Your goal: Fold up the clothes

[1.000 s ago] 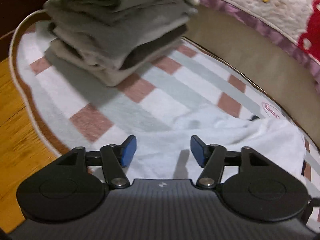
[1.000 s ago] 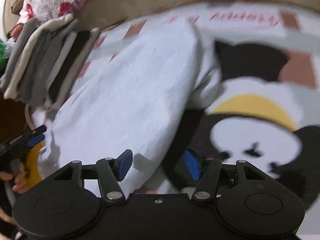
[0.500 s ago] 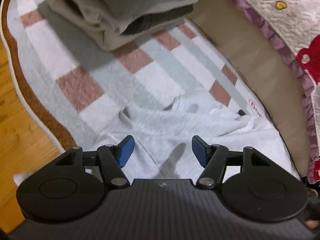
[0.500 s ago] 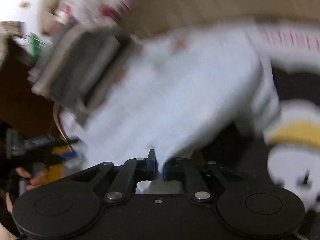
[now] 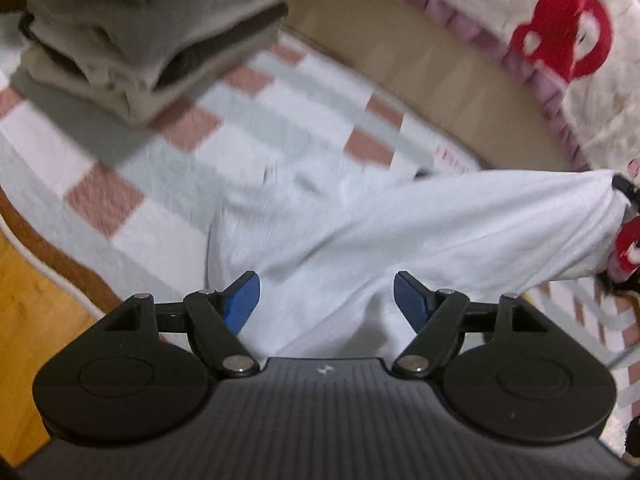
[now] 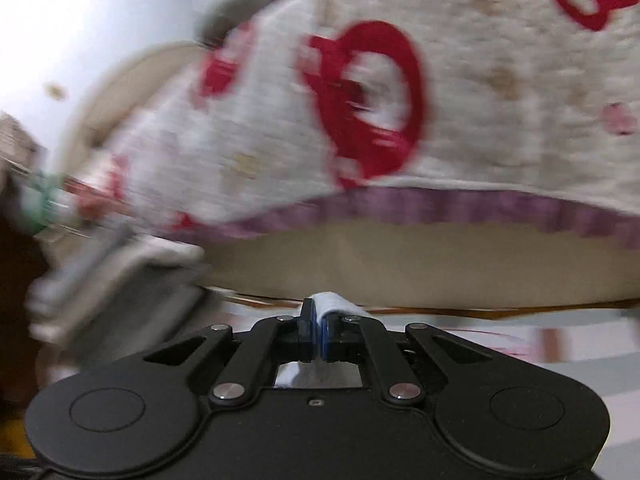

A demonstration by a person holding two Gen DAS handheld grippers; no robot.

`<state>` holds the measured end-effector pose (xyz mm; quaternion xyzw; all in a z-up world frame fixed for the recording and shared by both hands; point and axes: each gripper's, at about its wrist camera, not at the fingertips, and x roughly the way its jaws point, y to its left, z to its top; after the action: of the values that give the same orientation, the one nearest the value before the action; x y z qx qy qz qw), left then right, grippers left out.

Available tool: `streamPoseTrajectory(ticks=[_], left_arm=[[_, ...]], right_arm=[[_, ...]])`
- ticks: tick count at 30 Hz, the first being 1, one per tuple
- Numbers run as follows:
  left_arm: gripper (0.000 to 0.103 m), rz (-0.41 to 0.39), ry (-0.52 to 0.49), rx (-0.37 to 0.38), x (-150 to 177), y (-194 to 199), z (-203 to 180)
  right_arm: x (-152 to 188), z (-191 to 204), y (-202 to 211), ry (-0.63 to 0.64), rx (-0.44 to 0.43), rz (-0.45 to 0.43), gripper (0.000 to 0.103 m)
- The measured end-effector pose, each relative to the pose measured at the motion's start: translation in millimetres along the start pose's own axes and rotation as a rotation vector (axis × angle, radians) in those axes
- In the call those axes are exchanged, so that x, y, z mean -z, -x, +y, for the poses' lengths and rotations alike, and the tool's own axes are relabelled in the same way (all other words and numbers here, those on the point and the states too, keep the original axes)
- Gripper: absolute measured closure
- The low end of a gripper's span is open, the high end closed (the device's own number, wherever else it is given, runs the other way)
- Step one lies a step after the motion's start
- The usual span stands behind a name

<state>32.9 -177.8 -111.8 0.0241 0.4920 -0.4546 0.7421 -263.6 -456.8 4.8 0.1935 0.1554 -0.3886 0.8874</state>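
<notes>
So the left gripper has its two blue-padded fingers spread wide with nothing between them, just hovering over the white cotton garment, which lies rumpled on the checked rug with pink squares and grey-green stripes. One end of that garment is pulled up and stretched out toward the far right of the left wrist view. The right gripper is pinched fully closed on a small fold of the same white fabric, which pokes up between and just over its two pads. Further out there's one stack of folded clothes in greys, beige and one dark layer sitting on the rug at the upper left, well apart from the white garment; I can't count the layers for sure because it's blurry. Behind the rug is a tan bed base with one cream quilted bedspread with red bear prints and a purple frilled edge hanging over it. Orange wooden floor shows at the left edge of the rug.
</notes>
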Motion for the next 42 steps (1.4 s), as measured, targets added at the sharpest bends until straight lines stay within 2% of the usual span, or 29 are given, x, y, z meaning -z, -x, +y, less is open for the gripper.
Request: streamPoseTrajectory(ticks=[2, 4, 6, 8, 10, 13, 17, 20, 25, 26, 28, 29, 30, 31, 32, 34, 37, 40, 42], left_arm=[[0.030, 0.027, 0.003, -0.009, 0.8, -8.6, -1.6], [0.030, 0.025, -0.003, 0.001, 2.3, -9.0, -5.8], [0.030, 0.025, -0.069, 0.050, 6.0, -5.9, -17.3], [0.030, 0.027, -0.146, 0.098, 10.4, -4.3, -30.6], [0.030, 0.038, -0.217, 0.124, 16.2, -6.7, -47.6], [0.030, 0.087, -0.266, 0.135, 25.1, -19.1, -63.1], [0.030, 0.146, -0.346, 0.109, 36.8, -34.4, -79.0], [0.021, 0.179, -0.389, 0.065, 45.0, -44.2, -85.5], [0.021, 0.251, -0.380, -0.040, 54.6, -73.8, -78.8], [0.021, 0.235, -0.363, -0.071, 57.6, -78.4, -78.0], [0.021, 0.191, -0.453, -0.116, 71.5, -79.8, -92.3], [0.023, 0.169, -0.499, -0.139, 78.5, -80.4, -99.6], [0.039, 0.144, -0.580, -0.149, 87.2, -79.4, -108.1], [0.052, 0.117, -0.564, -0.149, 83.1, -73.5, -109.4], [0.097, 0.091, -0.547, -0.150, 79.0, -67.5, -110.6], [0.101, 0.038, -0.513, -0.151, 70.7, -55.6, -112.9], [0.101, -0.181, -0.371, -0.240, 46.3, -12.2, -91.9], [0.101, -0.300, -0.234, -0.245, 33.2, 21.5, -64.3], [0.101, -0.360, -0.170, -0.251, 26.4, 37.9, -49.3]], right_arm=[[10.9, -8.2, -11.6, 0.041, 0.147, 0.052, 0.099], [27.4, -22.4, -20.7, 0.026, 0.240, 0.118, 0.099], [37.9, -38.4, -21.1, -0.051, 0.220, 0.154, 0.099], [41.1, -48.8, -19.2, -0.076, 0.208, 0.178, 0.099], [42.5, -53.4, -15.2, -0.083, 0.185, 0.182, 0.098], [45.4, -53.7, -9.7, -0.103, 0.150, 0.178, 0.098], [43.0, -47.5, -8.5, -0.110, 0.098, 0.170, 0.098], [37.3, -43.6, -0.9, -0.121, 0.036, 0.161, 0.098], [27.9, -37.5, 16.4, -0.134, -0.065, 0.156, 0.098], [23.8, -37.0, 17.1, -0.140, -0.089, 0.163, 0.098], [10.7, -34.7, 19.3, -0.133, -0.123, 0.166, 0.098], [2.1, -29.9, 19.9, -0.089, -0.131, 0.177, 0.098], [-6.6, -25.0, 20.6, -0.045, -0.139, 0.188, 0.098], [-14.1, -20.0, 21.1, 0.000, -0.147, 0.202, 0.098], [-18.4, -14.5, 21.0, 0.043, -0.151, 0.224, 0.098], [-22.3, -10.9, 19.2, 0.086, -0.173, 0.245, 0.098], [-25.1, -11.5, 16.4, 0.118, -0.224, 0.252, 0.098], [-27.9, -12.1, 13.6, 0.151, -0.275, 0.259, 0.096], [-26.4, -13.9, 10.9, 0.165, -0.268, 0.279, 0.094]])
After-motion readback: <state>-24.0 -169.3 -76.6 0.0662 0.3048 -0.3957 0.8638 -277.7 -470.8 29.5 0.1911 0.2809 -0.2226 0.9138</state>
